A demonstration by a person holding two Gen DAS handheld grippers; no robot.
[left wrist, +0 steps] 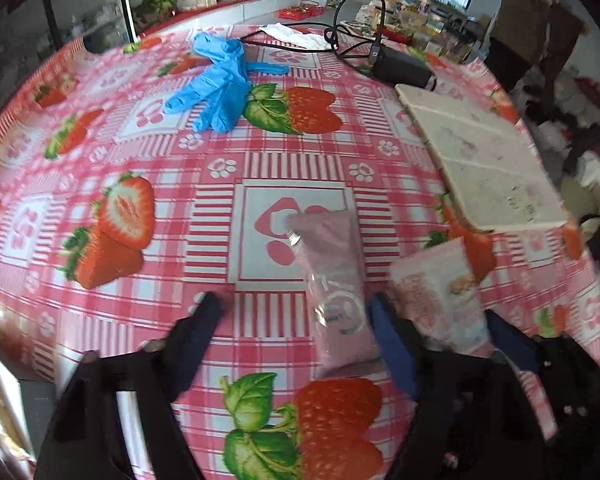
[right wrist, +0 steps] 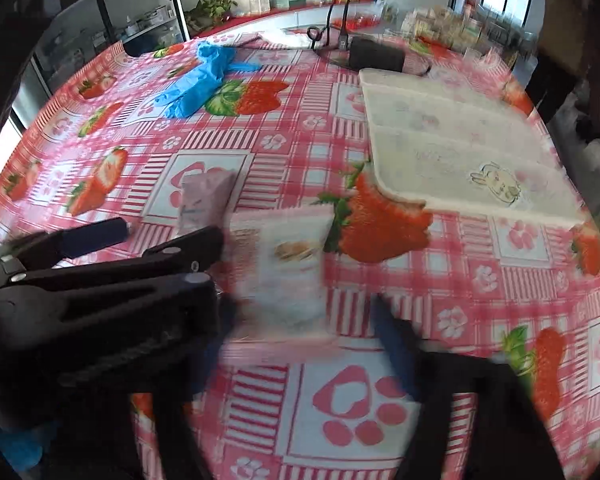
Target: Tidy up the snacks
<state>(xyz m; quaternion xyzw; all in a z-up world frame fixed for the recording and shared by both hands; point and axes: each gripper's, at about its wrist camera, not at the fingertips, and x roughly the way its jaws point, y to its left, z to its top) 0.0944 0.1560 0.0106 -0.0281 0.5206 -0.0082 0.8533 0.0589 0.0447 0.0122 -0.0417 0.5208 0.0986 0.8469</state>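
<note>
A pink snack packet (left wrist: 336,284) lies on the strawberry tablecloth between the fingers of my left gripper (left wrist: 292,308). Its right edge is against the blue pad of the right finger, and the left finger stands well clear, so the gripper is open. Beside it lies a white packet with a biscuit picture (right wrist: 292,268), inside my right gripper (right wrist: 304,308), which is blurred and open, with a gap at the right finger. In the right wrist view the left gripper (right wrist: 168,230) sits at the left by the pink packet (right wrist: 204,200). The white packet (left wrist: 436,292) also shows in the left wrist view.
A white compartment tray (right wrist: 460,152) with a rabbit drawing lies to the right, also seen as the tray (left wrist: 480,160). Blue gloves (left wrist: 220,92) lie at the far left. A black box with a cable (left wrist: 400,68) and a white cloth (left wrist: 292,36) sit at the back.
</note>
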